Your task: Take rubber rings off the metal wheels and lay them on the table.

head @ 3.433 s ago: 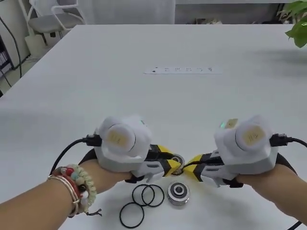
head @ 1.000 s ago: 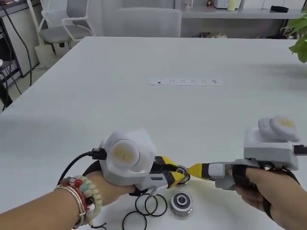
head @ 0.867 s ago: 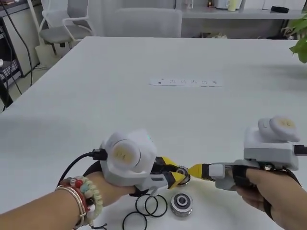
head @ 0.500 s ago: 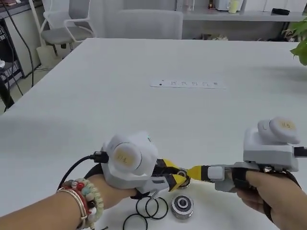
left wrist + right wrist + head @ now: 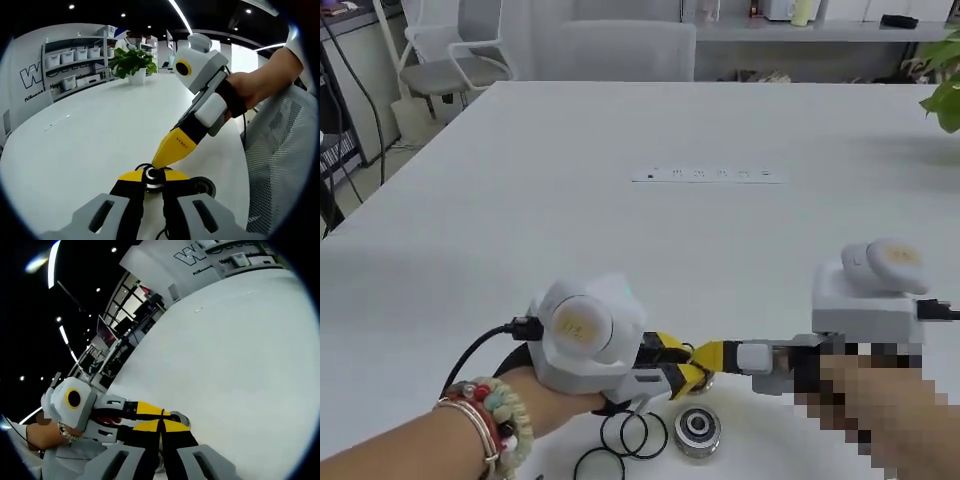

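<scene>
From the head view: see the left gripper (image 5: 682, 363) held low over the near part of the white table (image 5: 620, 230), yellow jaws pointing right. See the right gripper (image 5: 708, 355) brought in from the opposite side so that the tips meet. Note just below them a second metal wheel (image 5: 697, 431), lying flat and seemingly already stripped. Note loose rubber rings (image 5: 628, 434) overlapping beside it, probably laid close by to keep the work in reach. Through the left gripper view: find its own jaws closed on a small metal wheel (image 5: 152, 176), clamped from both sides, presumably to steady it while the other tool works at the rim. Make out a dark band at its edge, likely the ring yet to come off. See the right gripper's closed yellow tip angled down onto the wheel's upper edge, touching or nearly so, and the second metal wheel just beside on the table. Through the right gripper view: find its own jaws drawn together without a gap and aimed at the clamped wheel. Cannot tell whether any rubber is pinched between them.
</scene>
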